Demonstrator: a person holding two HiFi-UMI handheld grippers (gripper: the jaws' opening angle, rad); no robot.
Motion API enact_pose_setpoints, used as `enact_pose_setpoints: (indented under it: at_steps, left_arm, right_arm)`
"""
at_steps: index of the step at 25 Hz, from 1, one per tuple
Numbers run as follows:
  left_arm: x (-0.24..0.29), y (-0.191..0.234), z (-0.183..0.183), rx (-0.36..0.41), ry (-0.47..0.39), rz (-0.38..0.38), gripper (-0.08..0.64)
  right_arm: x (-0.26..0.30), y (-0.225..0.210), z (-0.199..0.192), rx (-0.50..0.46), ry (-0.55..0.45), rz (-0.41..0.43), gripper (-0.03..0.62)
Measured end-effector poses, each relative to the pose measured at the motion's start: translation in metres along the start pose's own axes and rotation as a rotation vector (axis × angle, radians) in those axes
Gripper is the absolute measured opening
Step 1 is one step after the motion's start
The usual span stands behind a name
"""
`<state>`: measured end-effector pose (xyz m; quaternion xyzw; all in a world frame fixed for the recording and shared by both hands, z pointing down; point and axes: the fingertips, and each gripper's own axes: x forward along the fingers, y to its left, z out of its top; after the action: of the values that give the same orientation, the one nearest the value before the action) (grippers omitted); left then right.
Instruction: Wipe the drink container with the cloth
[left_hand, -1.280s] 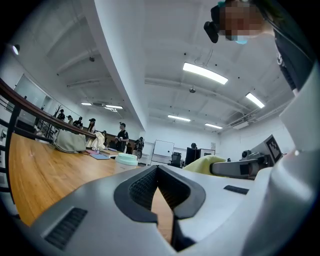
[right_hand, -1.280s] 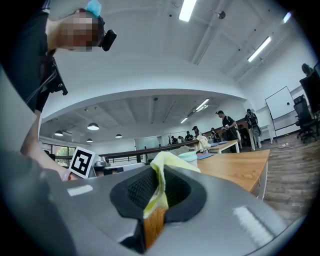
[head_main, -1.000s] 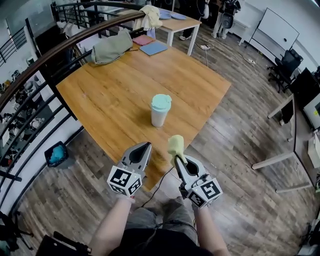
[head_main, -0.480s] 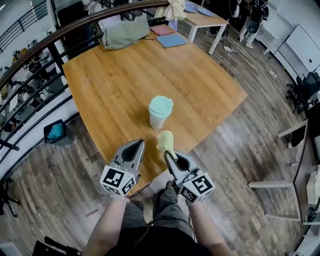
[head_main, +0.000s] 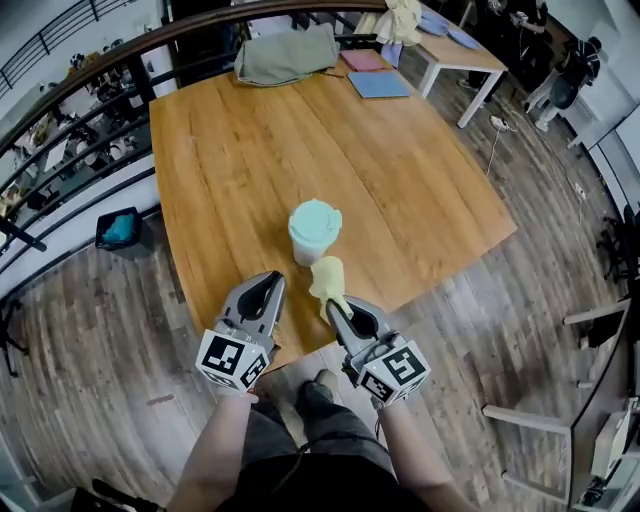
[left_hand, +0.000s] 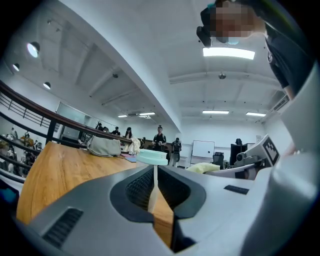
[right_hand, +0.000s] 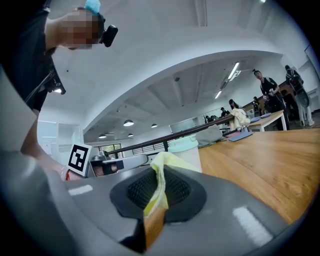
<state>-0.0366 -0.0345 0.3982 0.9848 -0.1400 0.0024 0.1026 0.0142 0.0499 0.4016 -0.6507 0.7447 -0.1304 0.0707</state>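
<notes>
Drink container (head_main: 315, 232), a white cup with a mint-green lid, stands upright on the wooden table (head_main: 400, 190), near the table edge that is closest to the person. Just beside it, on the person's side, is the yellow cloth (head_main: 328, 278). The cloth rises from the right gripper (head_main: 331, 303) toward the lower part of the cup; whether it touches the cup, I cannot tell.

The right gripper view shows that gripper's jaws pressed together on the cloth, with a fold of it pinched between the ribbed pads and the rest standing out past the tips. The left gripper (head_main: 271, 284) is a little to the left of the cup and apart from it. In the left gripper view its jaws are pressed together with nothing between them, and the cup's lid shows just above their tips. Both grippers lie about level over the near table edge and point toward the cup.

At the far end of the table lies a grey-green bag (head_main: 287, 55), and beside it a pink folder (head_main: 362, 62) and a blue folder (head_main: 380, 84). A dark railing (head_main: 90, 85) runs along the left side of the table, and a blue bin (head_main: 120, 229) stands on the wooden floor below it.
</notes>
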Motion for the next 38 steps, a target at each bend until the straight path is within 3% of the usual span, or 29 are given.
enact_pose_setpoints:
  at_steps: [8, 13, 20, 28, 38]
  left_arm:
    - [0.024, -0.010, 0.011, 0.063, -0.024, 0.055, 0.123]
    - [0.038, 0.001, 0.012, 0.066, -0.011, 0.125, 0.327]
    - [0.080, 0.007, 0.021, 0.090, 0.030, 0.066, 0.468]
    - [0.114, 0.004, 0.022, 0.138, 0.076, -0.048, 0.483]
    - [0.131, -0.002, 0.024, 0.165, 0.101, -0.201, 0.469]
  right_arm:
    - [0.000, -0.020, 0.003, 0.014, 0.007, 0.081, 0.029]
    - [0.004, -0.028, 0.006, -0.001, 0.005, 0.091, 0.029]
    - [0.013, -0.044, 0.005, -0.032, 0.035, 0.078, 0.029]
    - [0.036, -0.056, 0.009, -0.087, 0.060, 0.092, 0.029]
    - [0.053, -0.064, 0.013, -0.073, 0.050, 0.103, 0.029]
